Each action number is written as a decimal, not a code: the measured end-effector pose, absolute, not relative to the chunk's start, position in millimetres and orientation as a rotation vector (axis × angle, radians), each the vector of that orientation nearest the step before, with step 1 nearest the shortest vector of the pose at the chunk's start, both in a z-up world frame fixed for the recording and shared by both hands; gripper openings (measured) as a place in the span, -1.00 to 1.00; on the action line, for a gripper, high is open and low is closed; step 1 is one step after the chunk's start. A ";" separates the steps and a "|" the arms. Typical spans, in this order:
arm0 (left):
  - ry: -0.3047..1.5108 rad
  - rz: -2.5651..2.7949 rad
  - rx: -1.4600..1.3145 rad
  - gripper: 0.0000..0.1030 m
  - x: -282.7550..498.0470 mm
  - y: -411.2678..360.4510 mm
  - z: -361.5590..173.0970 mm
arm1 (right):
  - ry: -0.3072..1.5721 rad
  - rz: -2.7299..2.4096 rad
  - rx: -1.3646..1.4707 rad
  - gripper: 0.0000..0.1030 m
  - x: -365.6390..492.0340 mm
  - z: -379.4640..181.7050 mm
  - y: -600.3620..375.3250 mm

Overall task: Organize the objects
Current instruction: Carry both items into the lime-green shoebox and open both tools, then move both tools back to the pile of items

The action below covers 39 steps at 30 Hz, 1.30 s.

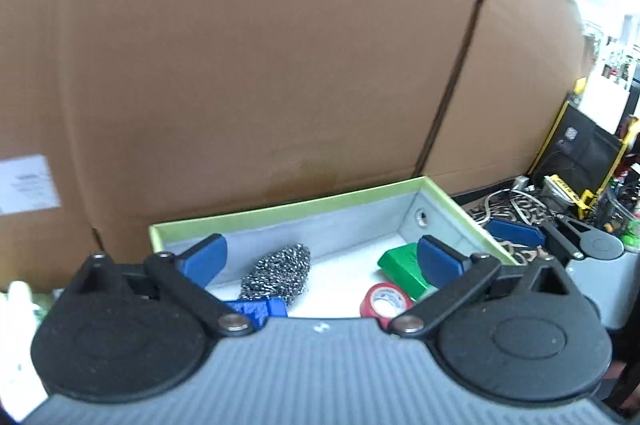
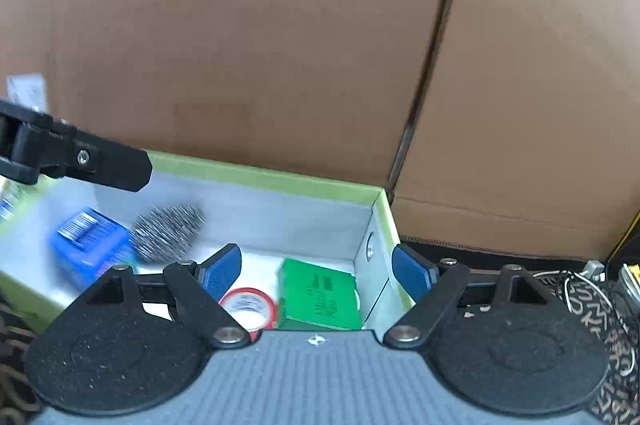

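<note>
A tall brown cardboard wall (image 1: 248,65) fills the background in both wrist views, with a dark seam running down its right part. In front of it sits a shallow tray (image 1: 288,209) with a lime-green rim and pale grey inner walls, resting on a desk covered by a dark patterned cloth (image 2: 616,337). To the right of the tray, in the left wrist view, lies a tangle of cables (image 1: 516,201) and a black case edged in yellow (image 1: 580,149). The left claw (image 1: 320,261) hangs over the near edge of the tray with its blue pads spread wide and nothing between them. The right claw (image 2: 316,271) is also spread, one pad inside the tray and the other outside its right wall, gripping nothing. Inside the tray, a blue box (image 2: 90,249) lies toward the left, touching a steel wool scourer (image 1: 278,273) beside it. A green box (image 2: 320,295) lies flat in the right corner, and just left of it sits a red roll of tape (image 2: 250,307), close to the near edge.
</note>
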<state>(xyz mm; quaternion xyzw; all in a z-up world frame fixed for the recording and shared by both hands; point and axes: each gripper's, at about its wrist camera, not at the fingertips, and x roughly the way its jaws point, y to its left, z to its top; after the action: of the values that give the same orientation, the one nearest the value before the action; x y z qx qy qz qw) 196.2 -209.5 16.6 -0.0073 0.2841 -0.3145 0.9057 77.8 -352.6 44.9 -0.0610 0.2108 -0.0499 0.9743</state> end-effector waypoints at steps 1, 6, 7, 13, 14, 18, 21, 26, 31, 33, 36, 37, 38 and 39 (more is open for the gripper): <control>0.577 -0.651 -0.014 1.00 190.4 -205.9 22.5 | 0.406 -0.096 -0.097 0.73 65.5 49.1 -350.9; 0.547 -0.623 -0.019 1.00 147.5 -174.5 37.4 | 0.313 -0.037 -0.016 0.82 4.7 62.6 -326.4; 0.548 -0.609 -0.012 1.00 139.5 -168.1 39.0 | 0.299 -0.022 -0.010 0.82 -2.9 63.1 -321.4; 0.520 -0.525 0.005 1.00 82.0 -108.3 38.1 | 0.258 0.052 0.005 0.86 -32.7 56.5 -285.0; 0.528 -0.517 -0.005 1.00 75.0 -93.3 36.4 | 0.266 0.064 0.013 0.86 -34.4 53.1 -281.3; 0.584 -0.439 -0.051 1.00 53.1 -45.2 15.1 | 0.320 0.128 0.060 0.86 -35.4 30.3 -262.2; 0.634 -0.371 -0.089 1.00 45.4 -16.6 -5.8 | 0.366 0.173 0.069 0.86 -30.4 12.1 -245.1; 0.696 -0.282 -0.179 1.00 42.1 25.4 -31.3 | 0.438 0.229 0.044 0.86 -14.8 -5.4 -216.0; 0.703 -0.267 -0.217 1.00 43.6 43.6 -34.5 | 0.488 0.263 -0.020 0.80 7.2 -16.4 -190.1; 0.694 -0.274 -0.217 1.00 44.4 46.3 -33.2 | 0.503 0.268 -0.040 0.75 13.8 -18.8 -183.1; 0.686 -0.293 -0.214 0.99 45.5 48.6 -32.7 | 0.513 0.282 -0.065 0.70 24.5 -23.3 -173.7; 0.683 -0.301 -0.217 0.96 47.3 48.6 -32.2 | 0.522 0.281 -0.073 0.66 28.6 -24.5 -170.4; 0.681 -0.306 -0.217 0.93 48.6 47.4 -31.4 | 0.527 0.282 -0.077 0.59 31.3 -24.8 -168.4; 0.681 -0.312 -0.215 0.91 51.4 46.3 -30.8 | 0.529 0.285 -0.076 0.51 34.3 -25.2 -166.9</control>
<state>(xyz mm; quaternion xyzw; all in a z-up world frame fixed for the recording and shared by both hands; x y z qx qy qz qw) 51.4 46.3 -30.8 -0.1047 0.3318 -0.1521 0.9251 34.3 -166.9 -25.2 -0.0375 0.2606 0.1404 0.9544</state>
